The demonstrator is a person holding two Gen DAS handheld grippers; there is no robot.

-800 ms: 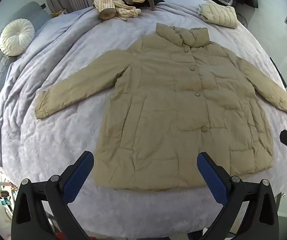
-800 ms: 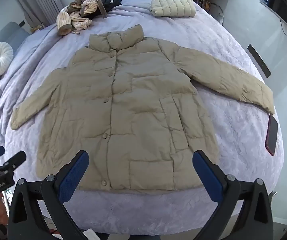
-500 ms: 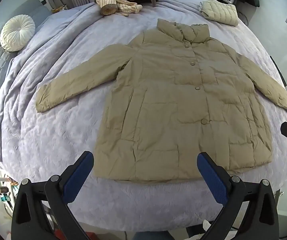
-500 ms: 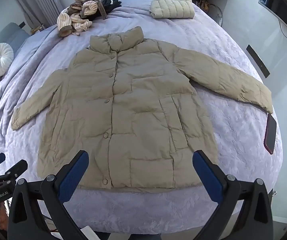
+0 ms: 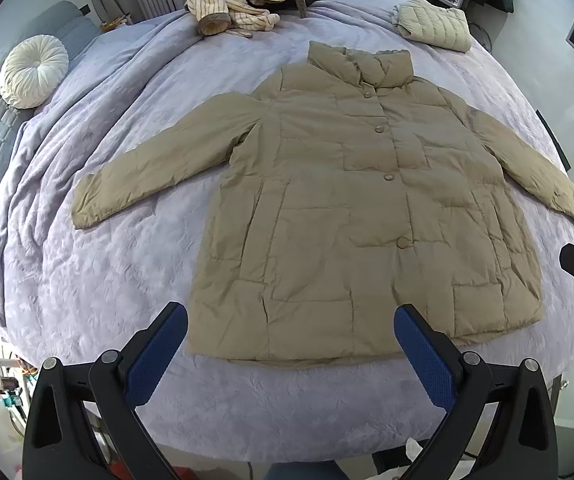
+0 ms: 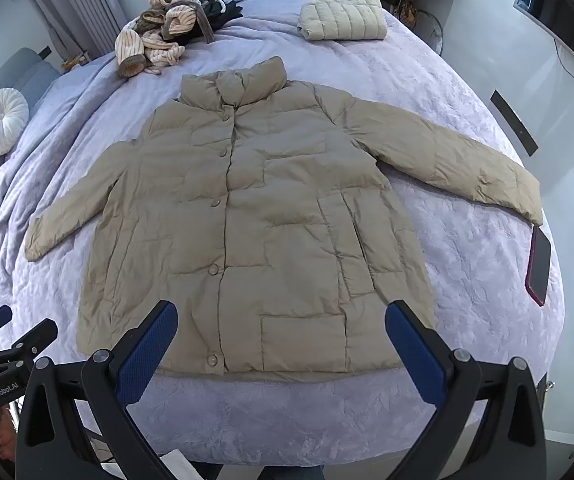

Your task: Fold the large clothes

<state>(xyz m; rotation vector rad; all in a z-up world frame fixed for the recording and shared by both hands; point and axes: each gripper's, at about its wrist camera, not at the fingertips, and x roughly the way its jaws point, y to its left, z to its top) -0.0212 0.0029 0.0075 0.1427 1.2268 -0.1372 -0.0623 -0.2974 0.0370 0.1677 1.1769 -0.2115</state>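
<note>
A tan padded jacket point(image 5: 347, 200) point(image 6: 255, 220) lies flat and buttoned on a lilac bedspread point(image 5: 107, 280) point(image 6: 467, 260), front up, collar at the far side, both sleeves spread outward. My left gripper point(image 5: 291, 344) hovers open above the jacket's hem, left of the button line, nothing between its blue pads. My right gripper point(image 6: 281, 340) hangs open over the hem near the lower pocket, also empty. Each gripper shows at the edge of the other's view.
A heap of striped clothes point(image 5: 239, 0) point(image 6: 163, 28) and a folded cream quilted jacket point(image 5: 433, 24) point(image 6: 343, 18) lie at the far side of the bed. A round white cushion point(image 5: 33, 72) rests at the left. A dark red phone point(image 6: 539, 266) lies near the right sleeve cuff.
Both grippers have drawn back and up a little from the bed, so the jacket sits slightly smaller and farther in both views. The jaws stay wide and the jacket has not moved.
</note>
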